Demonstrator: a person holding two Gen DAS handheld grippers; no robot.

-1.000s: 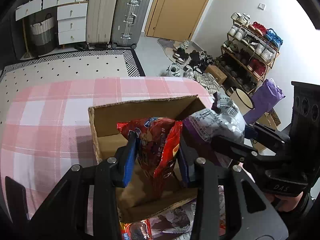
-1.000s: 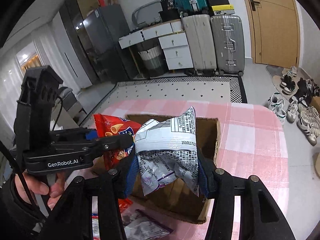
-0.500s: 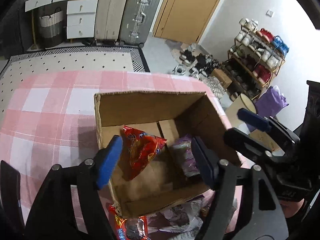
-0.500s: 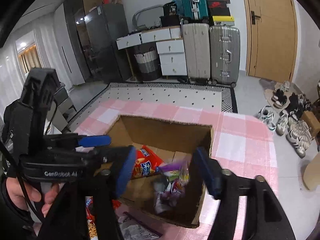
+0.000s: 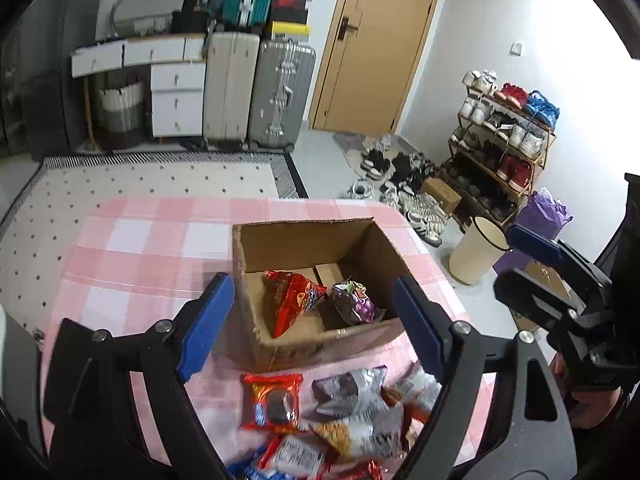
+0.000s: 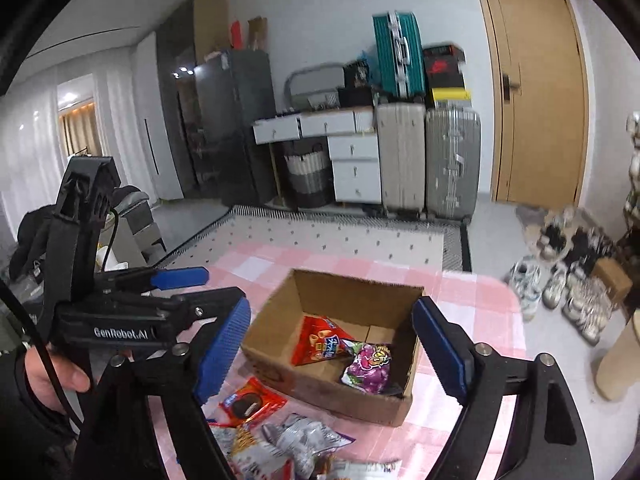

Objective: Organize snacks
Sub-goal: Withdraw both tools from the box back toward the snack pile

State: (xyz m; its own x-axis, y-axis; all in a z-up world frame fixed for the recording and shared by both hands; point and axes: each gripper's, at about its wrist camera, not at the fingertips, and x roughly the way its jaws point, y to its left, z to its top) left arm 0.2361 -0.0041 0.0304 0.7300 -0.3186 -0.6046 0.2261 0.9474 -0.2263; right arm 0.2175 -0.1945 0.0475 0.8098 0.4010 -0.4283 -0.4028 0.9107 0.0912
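An open cardboard box [image 5: 300, 240] [image 6: 352, 284] stands on the pink checked table. Inside lie a red snack bag [image 5: 294, 300] [image 6: 320, 342] and a purple snack bag [image 5: 354, 300] [image 6: 368, 368]. A pile of snack packets [image 5: 348, 412] [image 6: 280, 436] lies on the table in front of the box, including a red cookie packet [image 5: 272, 402] [image 6: 250, 400]. My left gripper [image 5: 312, 324] is open and empty, above the box's near edge. My right gripper [image 6: 344, 350] is open and empty, above the box. Each gripper shows in the other's view: the right [image 5: 532, 264], the left [image 6: 176, 288].
The pink checked tablecloth [image 5: 152, 248] spreads left of the box. Beyond the table are suitcases [image 5: 256, 92], white drawers [image 5: 172, 96], a door [image 5: 376, 40], a shoe rack [image 5: 504, 136] and a cream bin [image 5: 476, 256] on the floor to the right.
Both grippers opened and dropped their bags, the red one from the left and the purple-and-white one from the right, into the box. Both have since pulled back and up from the box.
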